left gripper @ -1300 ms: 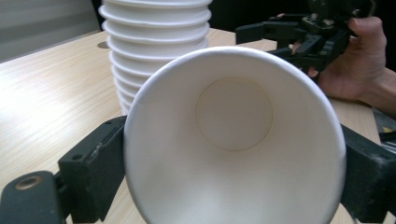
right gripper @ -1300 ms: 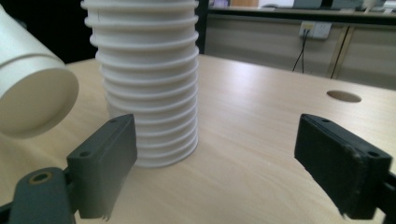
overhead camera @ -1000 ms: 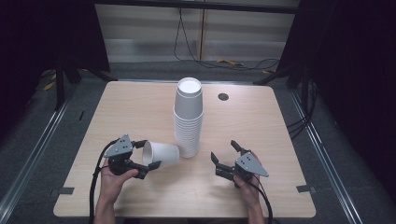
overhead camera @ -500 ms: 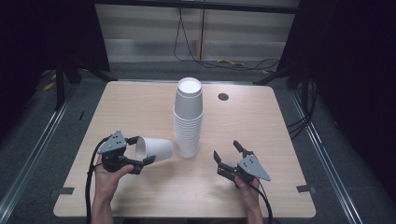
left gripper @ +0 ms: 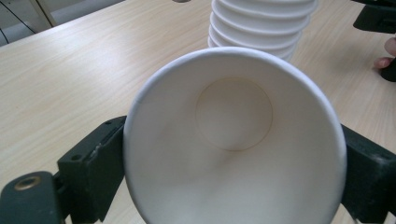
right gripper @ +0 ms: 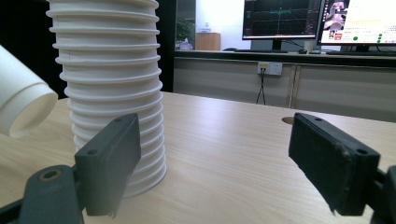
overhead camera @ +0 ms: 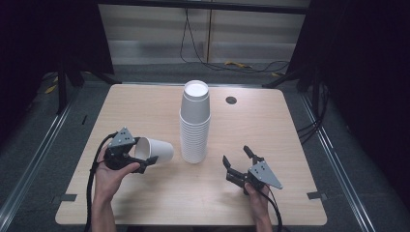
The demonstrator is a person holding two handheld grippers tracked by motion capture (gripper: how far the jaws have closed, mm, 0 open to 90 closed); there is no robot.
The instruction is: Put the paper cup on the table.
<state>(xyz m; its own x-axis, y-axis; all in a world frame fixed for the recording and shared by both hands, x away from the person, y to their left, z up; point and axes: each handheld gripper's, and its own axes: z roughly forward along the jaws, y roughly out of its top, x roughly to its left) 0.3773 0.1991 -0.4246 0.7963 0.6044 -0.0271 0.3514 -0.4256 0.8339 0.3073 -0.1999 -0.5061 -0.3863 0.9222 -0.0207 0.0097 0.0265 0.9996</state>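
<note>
High view, left tongs [overhead camera: 145, 163] clamping sideways paper cup [overhead camera: 155, 151], beside stack [overhead camera: 194, 126]

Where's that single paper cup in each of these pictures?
High view: cup lies sideways at left, in the left gripper.
Left gripper view: centre, mouth toward the camera.
Right gripper view: far left edge.
Shared landmark: the cup stack, beside it.

Cup stack [overhead camera: 195, 126] on wooden table [overhead camera: 145, 104]

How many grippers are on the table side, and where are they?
2. The left gripper is left of the cup stack, shut on a cup; the right gripper is open, right of it.
</note>
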